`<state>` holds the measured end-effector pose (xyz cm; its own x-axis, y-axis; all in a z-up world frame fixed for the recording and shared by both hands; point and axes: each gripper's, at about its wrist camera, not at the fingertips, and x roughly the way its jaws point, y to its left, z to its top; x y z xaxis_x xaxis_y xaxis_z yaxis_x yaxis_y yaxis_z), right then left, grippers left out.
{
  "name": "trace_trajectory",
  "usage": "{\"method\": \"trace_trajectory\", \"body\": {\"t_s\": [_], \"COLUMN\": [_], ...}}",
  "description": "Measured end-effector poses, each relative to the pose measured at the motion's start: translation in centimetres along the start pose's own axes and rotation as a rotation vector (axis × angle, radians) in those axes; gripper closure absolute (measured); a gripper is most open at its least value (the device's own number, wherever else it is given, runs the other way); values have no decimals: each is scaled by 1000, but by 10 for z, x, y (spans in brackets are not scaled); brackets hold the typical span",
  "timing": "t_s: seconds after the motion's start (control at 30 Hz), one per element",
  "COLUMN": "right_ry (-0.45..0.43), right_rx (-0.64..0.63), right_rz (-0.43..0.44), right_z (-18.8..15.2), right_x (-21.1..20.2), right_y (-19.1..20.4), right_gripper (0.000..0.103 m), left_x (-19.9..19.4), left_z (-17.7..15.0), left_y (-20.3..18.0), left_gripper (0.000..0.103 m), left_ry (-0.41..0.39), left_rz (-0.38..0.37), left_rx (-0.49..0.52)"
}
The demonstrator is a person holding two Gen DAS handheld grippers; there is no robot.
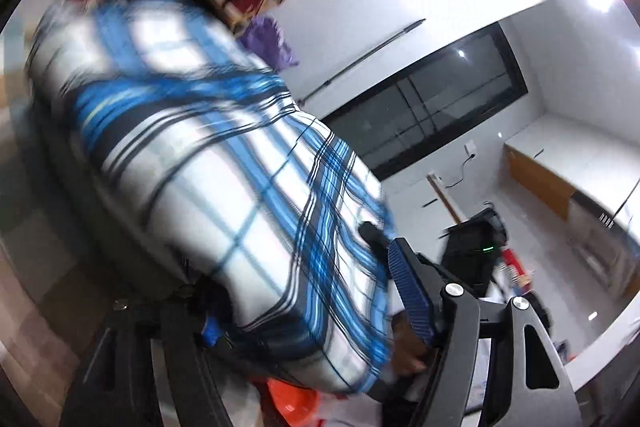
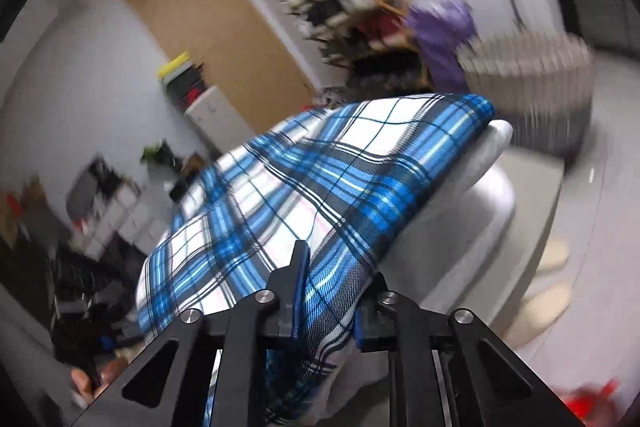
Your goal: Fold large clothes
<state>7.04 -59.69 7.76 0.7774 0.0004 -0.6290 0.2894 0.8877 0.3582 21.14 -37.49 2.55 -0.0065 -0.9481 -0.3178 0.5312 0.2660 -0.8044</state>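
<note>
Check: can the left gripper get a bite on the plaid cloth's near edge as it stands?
Probably yes. The left gripper is open, with the plaid cloth draped between its fingers and nothing blocking it. The right gripper already pinches the cloth's other side.

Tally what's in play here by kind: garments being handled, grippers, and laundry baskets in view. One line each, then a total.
Blue plaid garment: 1
Grippers: 2, the left gripper and the right gripper, which pinches the plaid cloth
Woven laundry basket: 1
Total: 4
</note>
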Motion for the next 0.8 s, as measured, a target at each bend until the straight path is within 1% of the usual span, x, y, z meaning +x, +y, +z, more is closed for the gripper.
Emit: {"method": "trace_trajectory", "body": {"t_s": [0.03, 0.07, 0.1, 0.17, 0.2, 0.23, 0.3, 0.37, 0.4, 0.43, 0.47, 0.5, 0.53, 0.6, 0.67, 0.7, 0.73, 0.8], "right_ry": [24, 38, 64, 120, 131, 131, 95, 81, 82, 90, 102, 104, 103, 83, 47, 36, 27, 42], "right_rx": [-26, -28, -17, 47, 85, 124, 173, 181, 177, 172, 163, 156, 143, 113, 77, 73, 81, 137], "right_rz": [-9, -12, -27, -38, -31, -14, 27, 45, 55, 61, 49, 34, 14, -43, -58, -48, -19, 42], "right_z": [3, 3, -1, -18, -24, -30, -39, -42, -43, -45, -46, -48, -49, -41, -35, -34, -33, -37], "right_x": [0, 3, 11, 30, 34, 34, 25, 20, 20, 21, 21, 20, 17, 10, -1, -4, -6, -6], "right_y": [3, 3, -4, -24, -32, -40, -48, -49, -48, -47, -46, -44, -40, -29, -17, -15, -13, -16], "right_gripper": [86, 83, 82, 76, 75, 74, 69, 43, 43, 43, 43, 43, 43, 43, 43, 43, 43, 43], "left_x": [4, 7, 13, 19, 23, 25, 24, 20, 22, 21, 25, 28, 26, 22, 15, 12, 10, 10], "left_z": [3, 4, 5, -5, -9, -16, -31, -36, -34, -35, -32, -26, -23, -16, -4, 0, 7, 15], "left_y": [-2, -1, 4, 17, 24, 27, 26, 15, 12, 8, 7, 9, 8, 0, -8, -11, -14, -13], "left_gripper": [38, 40, 40, 41, 41, 41, 41, 41, 54, 72, 78, 89, 92, 93, 93, 93, 93, 93], "left_ry": [0, 8, 23, 60, 72, 85, 93, 85, 75, 67, 66, 63, 54, 50, 37, 32, 27, 21], "left_rz": [23, 43, 56, 60, 66, 61, 64, 80, 91, 124, 156, 162, 146, 117, 63, 42, 14, -18], "left_rx": [10, -4, -34, -112, -135, -146, -144, -129, -125, -126, -137, -155, -173, -172, -193, -204, -220, -251]}}
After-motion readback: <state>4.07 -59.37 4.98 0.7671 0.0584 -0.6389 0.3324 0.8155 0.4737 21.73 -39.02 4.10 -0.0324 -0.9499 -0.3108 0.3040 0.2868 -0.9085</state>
